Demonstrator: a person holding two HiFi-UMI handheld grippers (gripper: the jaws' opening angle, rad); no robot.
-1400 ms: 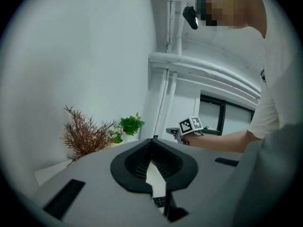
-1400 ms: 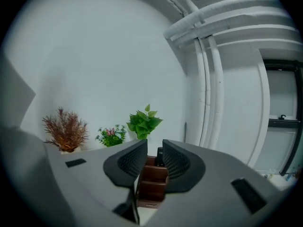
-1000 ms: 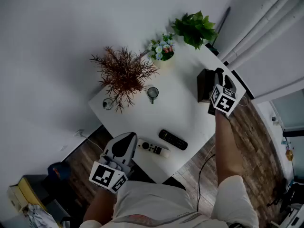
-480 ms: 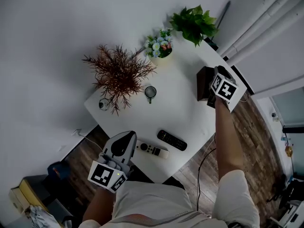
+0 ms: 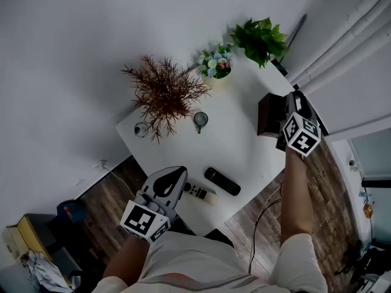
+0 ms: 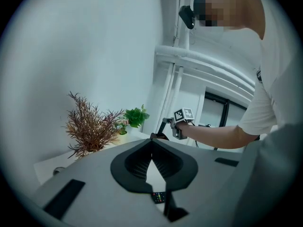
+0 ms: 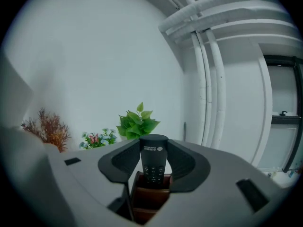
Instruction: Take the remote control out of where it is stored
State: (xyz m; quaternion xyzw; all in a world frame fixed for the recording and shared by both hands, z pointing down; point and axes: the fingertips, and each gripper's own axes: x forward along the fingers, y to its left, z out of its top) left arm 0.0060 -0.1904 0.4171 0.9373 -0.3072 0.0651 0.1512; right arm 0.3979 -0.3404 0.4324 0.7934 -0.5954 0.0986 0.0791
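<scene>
A black remote control (image 7: 152, 163) stands upright between the jaws of my right gripper (image 7: 153, 148), both pads against its sides. Its lower end is at the mouth of a brown wooden holder box (image 7: 150, 198). These jaws have just opened a little with the remote still between them. In the head view the right gripper (image 5: 294, 105) hangs over the box (image 5: 267, 116) at the table's right edge, hiding the remote. My left gripper (image 5: 176, 176) hovers at the table's near edge, its tips together and nothing in them.
On the white table (image 5: 238, 136) lie a black remote (image 5: 222, 181) and a white remote (image 5: 200, 192) near the front. Farther back stand a dried red plant (image 5: 164, 93), a small flower pot (image 5: 217, 63), a green plant (image 5: 261, 39) and a glass cup (image 5: 200, 119).
The right gripper has risen a little above the box with the remote between its jaws. The left gripper has stayed by the table's near edge.
</scene>
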